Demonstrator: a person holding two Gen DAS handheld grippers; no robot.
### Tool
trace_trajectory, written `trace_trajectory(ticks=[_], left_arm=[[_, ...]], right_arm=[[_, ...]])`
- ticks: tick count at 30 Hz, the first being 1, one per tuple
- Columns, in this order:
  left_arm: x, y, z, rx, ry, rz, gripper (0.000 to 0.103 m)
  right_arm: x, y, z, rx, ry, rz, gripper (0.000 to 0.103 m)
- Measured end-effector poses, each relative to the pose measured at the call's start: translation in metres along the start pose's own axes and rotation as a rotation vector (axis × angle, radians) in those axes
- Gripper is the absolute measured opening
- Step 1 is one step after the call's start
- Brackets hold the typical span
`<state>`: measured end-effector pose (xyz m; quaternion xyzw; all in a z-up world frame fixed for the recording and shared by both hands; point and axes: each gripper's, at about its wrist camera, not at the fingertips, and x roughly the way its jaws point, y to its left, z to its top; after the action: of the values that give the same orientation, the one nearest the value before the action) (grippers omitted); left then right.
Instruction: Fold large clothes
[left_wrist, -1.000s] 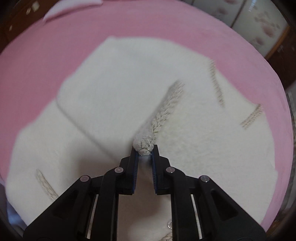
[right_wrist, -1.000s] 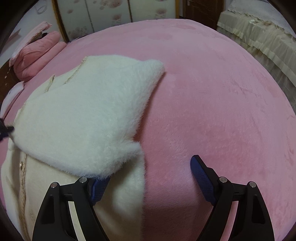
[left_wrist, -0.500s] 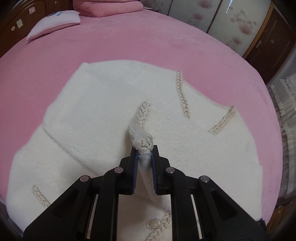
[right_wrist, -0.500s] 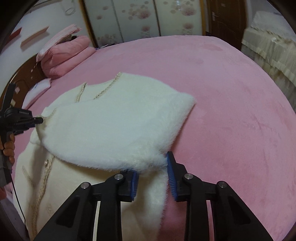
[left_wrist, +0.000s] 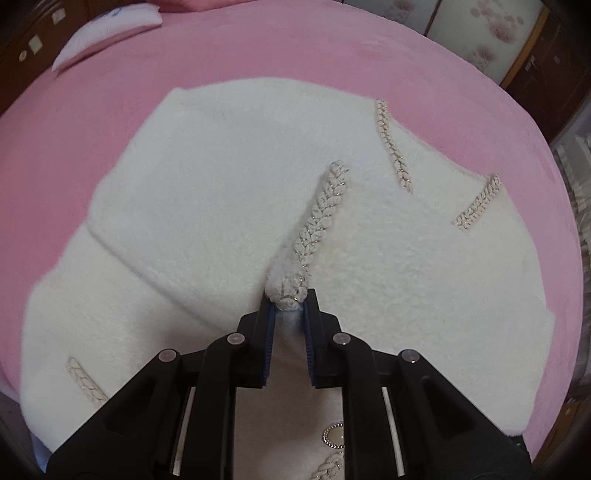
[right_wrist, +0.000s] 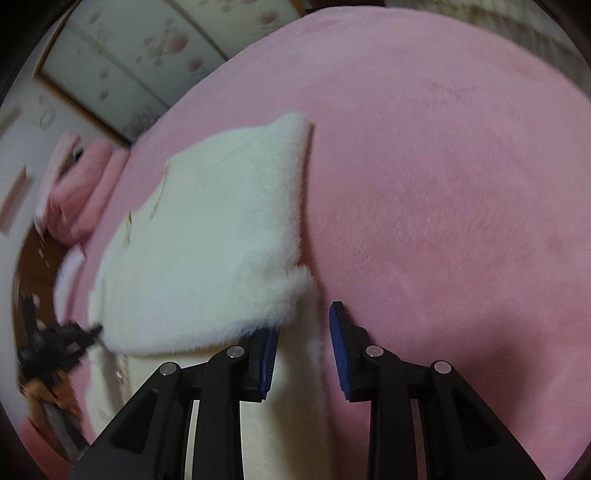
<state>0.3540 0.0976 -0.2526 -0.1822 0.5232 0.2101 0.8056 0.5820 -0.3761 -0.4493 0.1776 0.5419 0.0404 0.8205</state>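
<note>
Left claw (left_wrist: 289, 308) pinches white coat's (left_wrist: 207, 206) braided trim (left_wrist: 321, 210)

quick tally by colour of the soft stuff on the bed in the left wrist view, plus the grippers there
White fluffy garment: 1
Pink bed cover: 1
Pale pillow: 1
Black left gripper, shut on the garment's braided trim: 1
Total: 4

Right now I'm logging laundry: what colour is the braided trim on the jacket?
Cream with silvery thread on the braided trim, clearest in the left wrist view.
</note>
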Motion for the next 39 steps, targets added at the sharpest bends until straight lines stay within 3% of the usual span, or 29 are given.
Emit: trace_trajectory(ticks=[4,8,10,13,15,16,18,20,22,24,25,26,30,32,35,39], left_arm=[[-0.024,-0.017,0.002,0.126,-0.073,0.048,0.015],[-0.041,-0.033,-0.003,0.205,-0.126,0.076,0.015],[-0.047,-0.042,-0.007,0.241,-0.149,0.111,0.015],[-0.05,-0.062,-0.013,0.294,-0.158,0.175,0.02],[-0.05,-0.078,-0.018,0.344,-0.162,0.196,0.052],[-0.053,-0.084,-0.022,0.363,-0.179,0.195,0.059],[-0.06,-0.093,-0.029,0.388,-0.204,0.166,0.062],[-0.057,-0.1,-0.033,0.41,-0.159,0.05,0.062],[-0.046,-0.105,-0.038,0.414,-0.075,-0.064,0.058],[-0.024,-0.109,-0.043,0.404,0.024,-0.126,0.009],[-0.012,-0.11,-0.044,0.395,0.08,-0.135,0.004],[0.0,-0.108,-0.046,0.385,0.131,-0.153,0.003],[0.008,-0.094,-0.037,0.372,0.127,-0.176,0.001],[0.009,-0.084,-0.028,0.375,0.088,-0.099,0.001],[0.012,-0.069,-0.016,0.381,0.045,0.066,0.001],[0.007,-0.059,-0.009,0.335,0.068,0.04,0.001]], right_arm=[[-0.024,0.016,-0.004,-0.139,-0.009,-0.098,0.026],[-0.052,0.019,0.012,-0.173,-0.046,-0.073,0.01],[-0.048,0.026,0.019,-0.157,-0.037,-0.025,0.006],[-0.031,0.045,0.029,-0.075,0.003,0.145,0.005],[-0.007,0.062,0.031,-0.007,0.062,0.281,0.005],[0.006,0.073,0.029,0.02,0.097,0.325,0.005],[0.031,0.096,0.02,0.043,0.166,0.381,0.005],[0.047,0.122,0.013,0.028,0.202,0.403,0.005],[0.064,0.139,0.003,-0.016,0.225,0.397,0.005],[0.08,0.149,-0.007,-0.033,0.256,0.37,0.005],[0.084,0.146,-0.009,-0.029,0.269,0.355,0.003],[0.087,0.141,-0.01,-0.025,0.273,0.343,0.001],[0.077,0.098,-0.008,-0.014,0.208,0.204,0.0],[0.063,0.062,-0.001,0.031,0.188,0.159,0.0],[0.057,0.042,-0.003,0.089,0.213,0.17,0.0],[0.045,0.069,-0.003,0.034,0.166,-0.014,0.0]])
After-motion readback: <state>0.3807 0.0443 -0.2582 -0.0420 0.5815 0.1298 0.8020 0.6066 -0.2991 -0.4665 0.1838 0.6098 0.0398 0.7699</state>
